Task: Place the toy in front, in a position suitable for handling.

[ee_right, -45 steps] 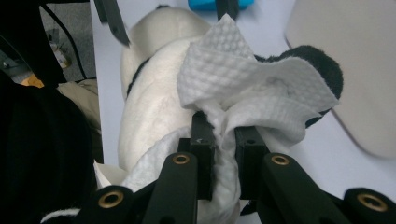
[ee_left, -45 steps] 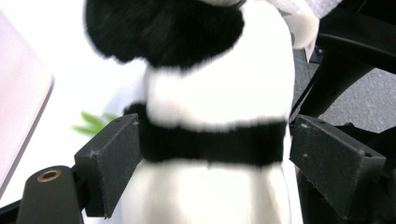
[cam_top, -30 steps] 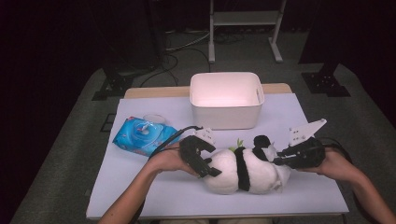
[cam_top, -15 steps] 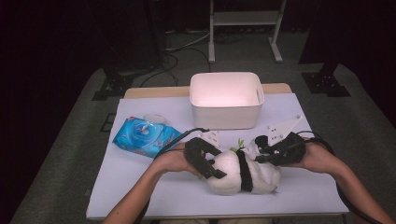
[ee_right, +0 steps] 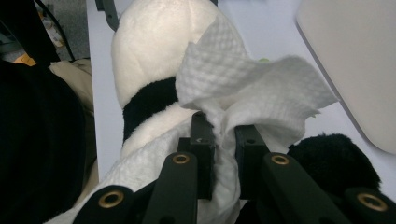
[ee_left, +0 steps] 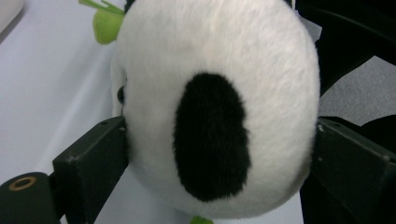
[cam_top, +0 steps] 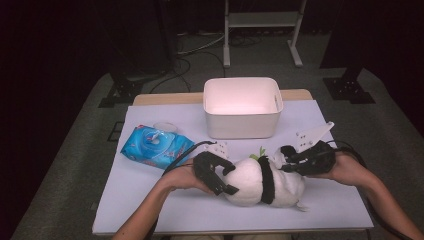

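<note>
A white and black panda plush (cam_top: 250, 182) lies on its side on the table's near half. My left gripper (cam_top: 227, 179) holds its rounded white end: in the left gripper view the plush (ee_left: 215, 93) sits between both jaws and touches each. The jaws have just been opening with the plush still between them. My right gripper (cam_top: 286, 160) is at the plush's right end, shut on a crumpled white wipe (ee_right: 252, 88). The wipe rests against the plush's white fur (ee_right: 149, 46) by a black band. A black furry part (ee_right: 336, 158) lies beside the right gripper's (ee_right: 224, 135) jaws.
A white plastic bin (cam_top: 243, 107) stands behind the plush at mid table. A blue pack of wipes (cam_top: 156, 146) lies to the left of my left hand. The pale table top (cam_top: 150, 205) ends just in front of my forearms. A green leaf piece (cam_top: 258, 152) sticks out of the plush.
My right gripper has shifted a little to the left with the wipe, closer over the plush's right end. The left hand has stayed on the plush's other end.
</note>
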### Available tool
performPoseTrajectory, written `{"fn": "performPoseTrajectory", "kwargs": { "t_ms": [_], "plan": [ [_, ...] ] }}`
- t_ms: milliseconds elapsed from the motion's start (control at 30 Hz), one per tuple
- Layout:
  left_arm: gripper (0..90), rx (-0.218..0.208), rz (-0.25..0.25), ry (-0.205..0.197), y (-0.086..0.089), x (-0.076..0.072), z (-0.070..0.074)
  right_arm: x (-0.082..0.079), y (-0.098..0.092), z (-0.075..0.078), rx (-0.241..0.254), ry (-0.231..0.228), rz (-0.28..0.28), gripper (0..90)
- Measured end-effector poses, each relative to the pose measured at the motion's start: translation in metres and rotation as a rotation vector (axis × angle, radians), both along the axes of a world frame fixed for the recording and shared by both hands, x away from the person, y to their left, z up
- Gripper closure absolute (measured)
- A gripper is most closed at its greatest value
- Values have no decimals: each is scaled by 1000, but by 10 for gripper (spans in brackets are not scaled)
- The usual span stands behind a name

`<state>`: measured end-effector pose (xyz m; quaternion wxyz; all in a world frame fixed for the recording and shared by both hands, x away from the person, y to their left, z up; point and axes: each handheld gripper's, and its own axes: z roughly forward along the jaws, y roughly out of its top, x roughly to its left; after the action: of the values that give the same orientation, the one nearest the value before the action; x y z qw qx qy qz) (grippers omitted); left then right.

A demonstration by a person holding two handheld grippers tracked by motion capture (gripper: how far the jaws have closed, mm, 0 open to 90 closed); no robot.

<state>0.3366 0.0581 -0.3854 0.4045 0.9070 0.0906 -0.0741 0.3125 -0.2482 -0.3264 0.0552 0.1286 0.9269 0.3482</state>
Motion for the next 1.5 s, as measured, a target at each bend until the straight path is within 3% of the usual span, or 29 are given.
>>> {"fn": "performPoseTrajectory", "kwargs": {
  "t_ms": [267, 367, 400, 467, 633, 700, 800, 967, 1067, 1167, 1233, 1300, 1333, 1500],
  "plan": [
    [41, -17, -4, 15, 0, 0, -15, -1, -2, -2, -9, -3, -1, 806],
    [113, -29, -12, 9, 1, 0, -16, -1, -2, -2, -12, -3, 1, 805],
    [224, -53, -4, 13, 4, 0, -17, -1, -1, -2, -13, -2, 1, 806],
    [297, -65, -1, 8, 5, 1, -16, -1, 0, -2, -13, -2, -3, 805],
    [352, -74, 11, -8, 12, 5, -3, 0, 1, 1, 14, -18, -6, 804],
    [352, -68, 11, 0, 12, 5, 0, 2, 0, 2, 42, -16, -10, 804],
    [353, -54, 16, -19, 15, 6, 9, 2, 2, 4, 67, -17, -6, 804],
    [356, -52, 33, -39, 22, 5, 32, 3, 8, 7, 98, -20, 7, 803],
    [357, -12, 25, -73, 26, 2, 53, 2, 23, 12, 108, -38, 42, 802],
    [355, 19, 16, -88, 25, 0, 60, 1, 31, 12, 89, -49, 59, 802],
    [333, 14, 19, -84, 24, 0, 60, 1, 31, 10, 84, -44, 59, 803],
    [299, 7, 19, -82, 18, 1, 57, 1, 28, 5, 31, -49, 51, 804],
    [225, -20, 27, -71, 15, 2, 55, 0, 22, -1, 29, -36, 36, 805],
    [135, -58, 41, -82, 11, 3, 56, 1, 8, -8, 40, -17, 11, 806]
  ]
}}
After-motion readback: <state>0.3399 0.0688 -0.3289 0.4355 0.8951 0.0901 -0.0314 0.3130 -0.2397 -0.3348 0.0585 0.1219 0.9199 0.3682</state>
